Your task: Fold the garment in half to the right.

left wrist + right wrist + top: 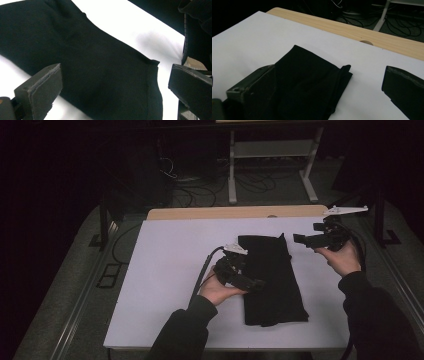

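Folded black cloth lying flat on the white surface, right of centre, its long axis running near to far; a small point of fabric stands up at its far right corner. Left tongs, held in the left hand, lie low over the cloth's left edge about midway along it; in the left gripper view the jaws are spread wide with the cloth between and below them, nothing pinched. Right tongs, held in the right hand, are raised just right of the cloth's far end and apart from it; in the right gripper view the jaws are likewise spread, with the cloth and the bare wooden edge beyond them.
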Motion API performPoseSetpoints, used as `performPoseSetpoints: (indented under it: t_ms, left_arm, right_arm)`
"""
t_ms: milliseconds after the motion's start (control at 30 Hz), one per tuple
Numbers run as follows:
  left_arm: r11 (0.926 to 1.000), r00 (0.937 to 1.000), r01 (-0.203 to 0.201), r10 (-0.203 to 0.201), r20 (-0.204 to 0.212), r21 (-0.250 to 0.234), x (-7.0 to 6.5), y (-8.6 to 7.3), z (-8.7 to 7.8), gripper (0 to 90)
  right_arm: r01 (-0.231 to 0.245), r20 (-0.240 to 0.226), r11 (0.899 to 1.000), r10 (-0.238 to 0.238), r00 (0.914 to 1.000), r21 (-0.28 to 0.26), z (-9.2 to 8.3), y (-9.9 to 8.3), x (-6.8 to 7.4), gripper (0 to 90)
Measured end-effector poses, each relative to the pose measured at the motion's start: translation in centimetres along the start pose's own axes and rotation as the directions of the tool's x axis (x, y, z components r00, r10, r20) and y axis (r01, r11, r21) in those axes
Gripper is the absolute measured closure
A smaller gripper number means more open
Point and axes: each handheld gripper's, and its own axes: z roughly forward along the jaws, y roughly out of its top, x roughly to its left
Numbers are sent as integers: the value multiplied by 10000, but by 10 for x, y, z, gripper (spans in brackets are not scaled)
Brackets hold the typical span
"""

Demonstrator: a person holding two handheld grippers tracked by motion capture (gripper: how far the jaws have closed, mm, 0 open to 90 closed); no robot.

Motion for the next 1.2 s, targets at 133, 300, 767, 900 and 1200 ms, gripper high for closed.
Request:
performPoseSetpoints:
  t_ms: [133, 300, 767, 900, 1200]
  left_arm:
    - [9999, 9998, -100, 99, -163, -66, 4, -2, -8, 0]
    - [9999, 9996, -116, 117, -248, 22, 9, -6, -17, 0]
    - [9969, 9961, 228, -290, -828, -752, 23, -21, -48, 0]
    - [9949, 9946, 298, -390, -958, -966, 26, -26, -55, 0]
    - [9915, 9937, 289, -424, -1042, -1270, 29, -30, -69, 0]
  right_arm:
    - [24, -53, 9999, -25, 10000, -125, -6, 0, 3, 0]
    - [95, -31, 9999, -96, 9999, -111, -9, -2, 5, 0]
    - [283, 108, 9996, -283, 9995, 26, -19, -19, 7, 0]
    - [286, 88, 9996, -286, 9996, 45, -22, -23, 7, 0]
    - [337, 88, 9994, -337, 9994, 61, -26, -32, 10, 0]
